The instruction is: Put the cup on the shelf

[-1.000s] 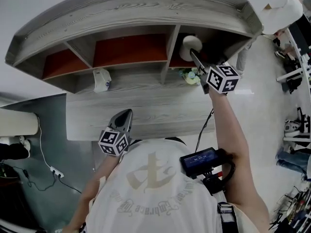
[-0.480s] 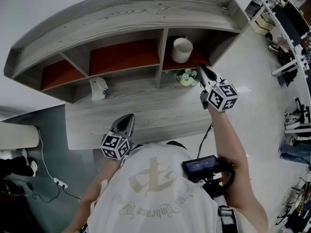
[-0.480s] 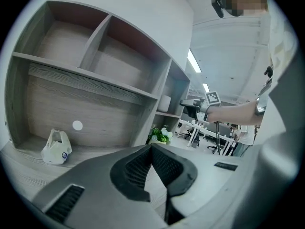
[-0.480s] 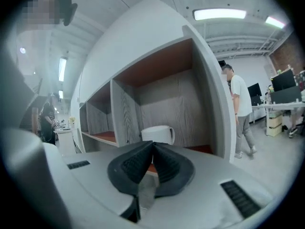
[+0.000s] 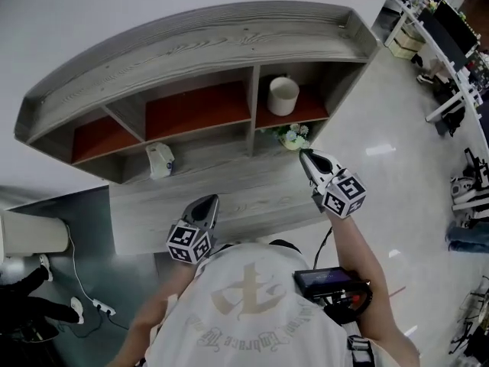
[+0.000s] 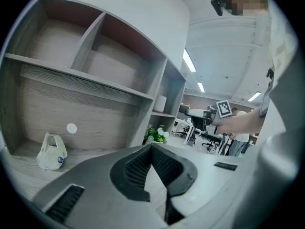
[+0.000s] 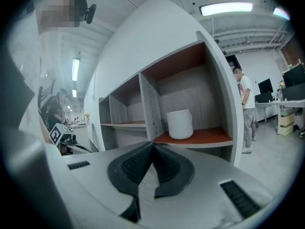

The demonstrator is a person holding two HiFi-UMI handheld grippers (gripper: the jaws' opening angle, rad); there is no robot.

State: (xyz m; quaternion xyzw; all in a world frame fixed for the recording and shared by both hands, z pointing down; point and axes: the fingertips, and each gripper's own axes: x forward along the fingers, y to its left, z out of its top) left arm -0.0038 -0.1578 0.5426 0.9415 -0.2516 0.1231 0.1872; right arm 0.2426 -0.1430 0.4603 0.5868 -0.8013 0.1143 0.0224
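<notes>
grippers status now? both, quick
left gripper: closed, holding nothing.
right gripper: closed, holding nothing; the cup stands on the shelf, clear of the jaws.

Left and middle compartments of the shelf [image 5: 191,48] bare, cup [image 5: 283,95] occupying the right one, bag [image 5: 160,160] far left on the counter [image 5: 237,193], flowers [image 5: 293,136] far right, open counter between

The person is holding the left gripper [image 5: 209,202] low and close to the body, its jaws meeting with nothing between them, the left arm [image 5: 170,275] bending in at the side. The right arm [image 5: 348,243] is reaching forward and outward, holding the right gripper [image 5: 305,154] further ahead, its jaws pressing together on nothing.
</notes>
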